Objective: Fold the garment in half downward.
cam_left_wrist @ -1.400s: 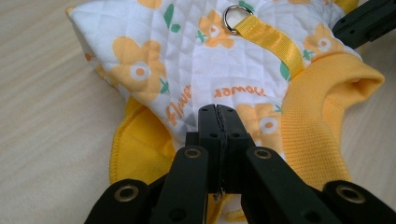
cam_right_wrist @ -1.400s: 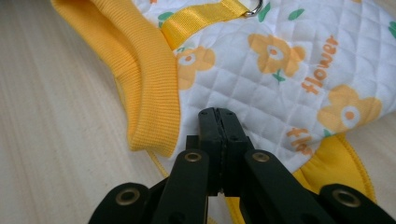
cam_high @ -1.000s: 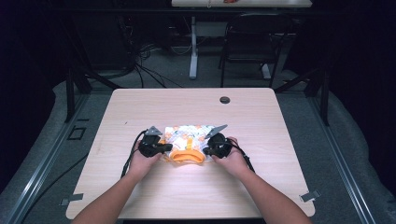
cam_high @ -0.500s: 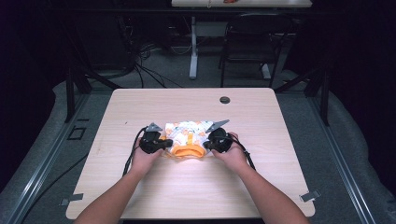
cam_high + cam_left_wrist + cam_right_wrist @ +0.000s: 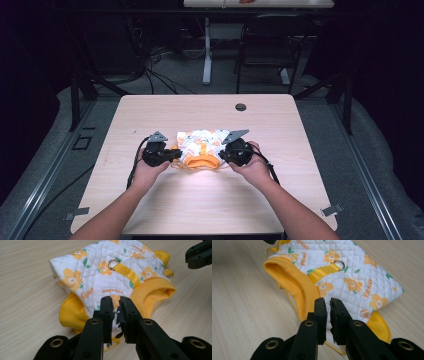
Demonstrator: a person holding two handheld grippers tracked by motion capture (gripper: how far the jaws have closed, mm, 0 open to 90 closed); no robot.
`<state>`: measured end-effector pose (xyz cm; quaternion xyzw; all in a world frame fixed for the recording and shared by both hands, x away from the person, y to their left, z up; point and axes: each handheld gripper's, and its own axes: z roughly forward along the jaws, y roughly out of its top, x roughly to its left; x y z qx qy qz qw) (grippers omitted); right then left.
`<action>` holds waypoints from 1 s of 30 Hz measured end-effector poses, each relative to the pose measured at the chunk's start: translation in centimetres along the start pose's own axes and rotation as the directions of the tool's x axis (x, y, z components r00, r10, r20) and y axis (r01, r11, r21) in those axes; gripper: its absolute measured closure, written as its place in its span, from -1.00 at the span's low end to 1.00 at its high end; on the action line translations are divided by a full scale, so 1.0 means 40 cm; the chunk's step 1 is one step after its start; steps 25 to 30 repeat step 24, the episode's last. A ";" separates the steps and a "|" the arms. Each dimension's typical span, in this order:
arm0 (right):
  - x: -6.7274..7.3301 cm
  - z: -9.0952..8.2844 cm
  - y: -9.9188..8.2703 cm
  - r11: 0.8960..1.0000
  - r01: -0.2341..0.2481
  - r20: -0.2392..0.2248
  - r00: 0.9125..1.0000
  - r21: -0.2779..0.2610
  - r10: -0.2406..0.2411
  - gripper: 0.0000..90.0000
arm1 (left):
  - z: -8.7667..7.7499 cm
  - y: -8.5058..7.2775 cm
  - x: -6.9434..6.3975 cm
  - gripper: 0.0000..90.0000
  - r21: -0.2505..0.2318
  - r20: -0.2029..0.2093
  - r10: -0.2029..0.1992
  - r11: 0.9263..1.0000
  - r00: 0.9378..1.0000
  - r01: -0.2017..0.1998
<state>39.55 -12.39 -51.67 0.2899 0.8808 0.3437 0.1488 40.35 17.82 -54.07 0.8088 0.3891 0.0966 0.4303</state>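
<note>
Quilted white fabric printed with orange flowers makes up the small garment (image 5: 200, 147), which lies near the middle of the bench (image 5: 300, 150), its yellow ribbed hem (image 5: 152, 293) turned toward the near edge. A yellow strap (image 5: 323, 271) with a metal ring (image 5: 113, 263) runs across its back.

At the garment's left side the left claw (image 5: 175, 156) points inward, the hand (image 5: 147, 172) behind it and the forearm coming up from the near edge. Its jaws have just been opening; in the left gripper view a narrow gap stands between them, with the cloth's edge just past the tips and nothing pinched.

At the right side, the right claw (image 5: 224, 154) mirrors that pose, also just opened to a narrow gap, hovering over the hem without gripping it.

Pale wood grain covers the bench, with a dark round cap (image 5: 240, 107) near its far edge. Beyond lie grey floor, cables (image 5: 160, 75) and a dim chair (image 5: 270, 50).
</note>
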 end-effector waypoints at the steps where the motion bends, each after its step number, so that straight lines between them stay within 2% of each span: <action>1: 0.002 -0.006 -0.004 1.000 -0.001 0.002 1.000 0.000 0.001 0.80 | -0.006 -0.003 0.000 0.76 -0.002 -0.001 0.004 1.000 1.000 -0.004; 4: 0.006 -0.022 -0.019 1.000 0.007 0.013 1.000 0.003 -0.007 0.75 | -0.022 -0.017 -0.001 0.71 -0.010 -0.002 0.007 1.000 1.000 -0.007; 9: 0.009 -0.041 -0.053 1.000 -0.020 0.010 1.000 -0.001 0.020 0.70 | -0.043 -0.046 -0.002 0.65 -0.018 -0.012 0.014 1.000 1.000 -0.015; 13: 0.013 -0.054 -0.078 0.999 -0.037 0.010 0.999 0.001 0.037 0.65 | -0.058 -0.067 -0.002 0.62 -0.021 -0.007 -0.002 1.000 1.000 0.002; 18: 0.023 -0.066 -0.104 0.999 -0.032 0.026 0.999 0.008 0.032 0.58 | -0.075 -0.092 -0.001 0.55 -0.041 -0.002 -0.028 0.999 1.000 0.028; 21: 0.033 -0.072 -0.118 0.999 -0.051 0.026 0.998 -0.009 0.052 0.47 | -0.085 -0.108 -0.003 0.41 -0.057 0.001 -0.046 0.997 0.999 0.046; 24: 0.046 -0.076 -0.129 0.998 -0.057 0.038 0.998 -0.029 0.058 0.36 | -0.090 -0.123 -0.009 0.34 -0.066 0.003 -0.041 0.997 0.999 0.041; 30: 0.046 -0.076 -0.129 0.998 -0.057 0.038 0.998 -0.029 0.058 0.36 | -0.090 -0.123 -0.009 0.34 -0.066 0.003 -0.041 0.997 0.999 0.041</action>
